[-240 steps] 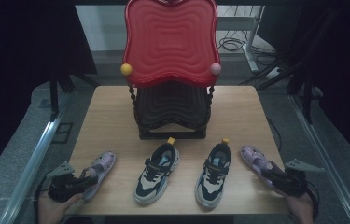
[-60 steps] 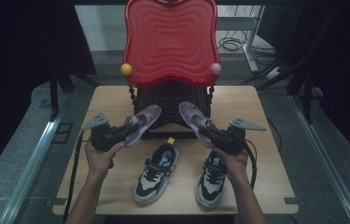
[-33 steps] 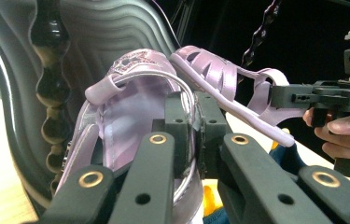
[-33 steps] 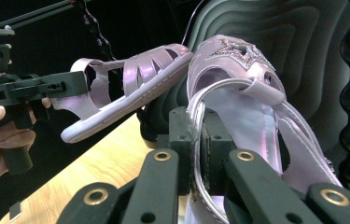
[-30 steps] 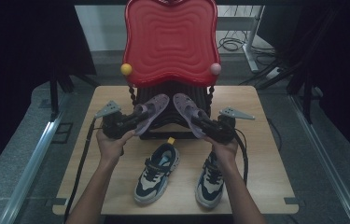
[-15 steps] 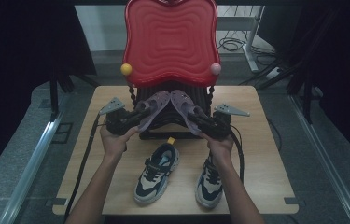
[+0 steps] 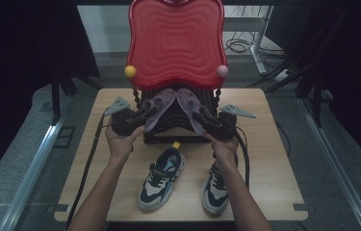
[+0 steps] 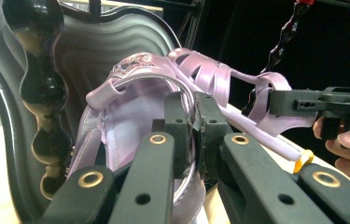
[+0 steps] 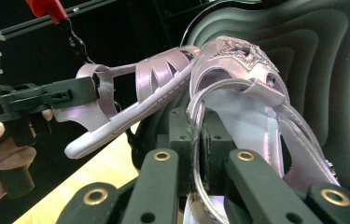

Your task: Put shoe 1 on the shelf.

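Two lilac strappy sandals meet toe to toe on the upper black tier of the shoe rack [image 7: 168, 130], under its red top [image 7: 175, 43]. My left gripper [image 7: 142, 118] is shut on the heel strap of the left sandal [image 7: 158, 107]. In the left gripper view the jaws [image 8: 191, 112] pinch that strap and the left sandal [image 8: 116, 121] tilts toward the rack. My right gripper [image 7: 208, 121] is shut on the right sandal [image 7: 190, 106]. The right gripper view has its jaws [image 9: 195, 123] clamped on the strap of that sandal [image 9: 238, 60].
A pair of dark blue and white sneakers [image 7: 161, 178] [image 7: 215, 185] stands on the wooden table [image 7: 274, 168] in front of the rack, between the person's forearms. Cables trail from both grippers. Dark floor and metal rails flank the table.
Both grippers have carried the sandals from the table's front corners up to the rack. Over the last second they moved forward and inward until the toes met on the black tier.
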A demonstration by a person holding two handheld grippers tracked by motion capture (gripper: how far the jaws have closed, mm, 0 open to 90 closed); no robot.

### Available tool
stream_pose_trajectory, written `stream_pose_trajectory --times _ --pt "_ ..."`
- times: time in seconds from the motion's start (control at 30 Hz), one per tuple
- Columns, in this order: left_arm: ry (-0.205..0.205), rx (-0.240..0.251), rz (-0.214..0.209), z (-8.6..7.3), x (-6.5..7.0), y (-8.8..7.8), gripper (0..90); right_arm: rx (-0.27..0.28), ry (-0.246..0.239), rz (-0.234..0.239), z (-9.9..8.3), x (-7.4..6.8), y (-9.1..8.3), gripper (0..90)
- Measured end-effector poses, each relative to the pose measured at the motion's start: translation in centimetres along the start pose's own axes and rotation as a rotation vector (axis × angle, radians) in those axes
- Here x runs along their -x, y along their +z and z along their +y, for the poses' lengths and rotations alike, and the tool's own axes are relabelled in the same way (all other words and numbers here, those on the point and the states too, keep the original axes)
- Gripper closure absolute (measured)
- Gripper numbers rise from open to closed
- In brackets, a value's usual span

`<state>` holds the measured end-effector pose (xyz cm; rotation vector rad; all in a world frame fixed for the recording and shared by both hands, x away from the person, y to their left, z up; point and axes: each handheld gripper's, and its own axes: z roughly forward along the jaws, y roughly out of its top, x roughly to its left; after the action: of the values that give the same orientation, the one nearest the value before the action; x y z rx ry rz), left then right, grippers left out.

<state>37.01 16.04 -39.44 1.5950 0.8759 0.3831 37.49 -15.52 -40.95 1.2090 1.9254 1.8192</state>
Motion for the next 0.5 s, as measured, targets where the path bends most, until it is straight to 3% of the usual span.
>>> stream_pose_trajectory --times 0.5 --pt "0.022 0.027 0.014 0.8 0.3 1.2 85.9 0.012 -0.001 -0.015 1.1 -0.3 1.1 85.5"
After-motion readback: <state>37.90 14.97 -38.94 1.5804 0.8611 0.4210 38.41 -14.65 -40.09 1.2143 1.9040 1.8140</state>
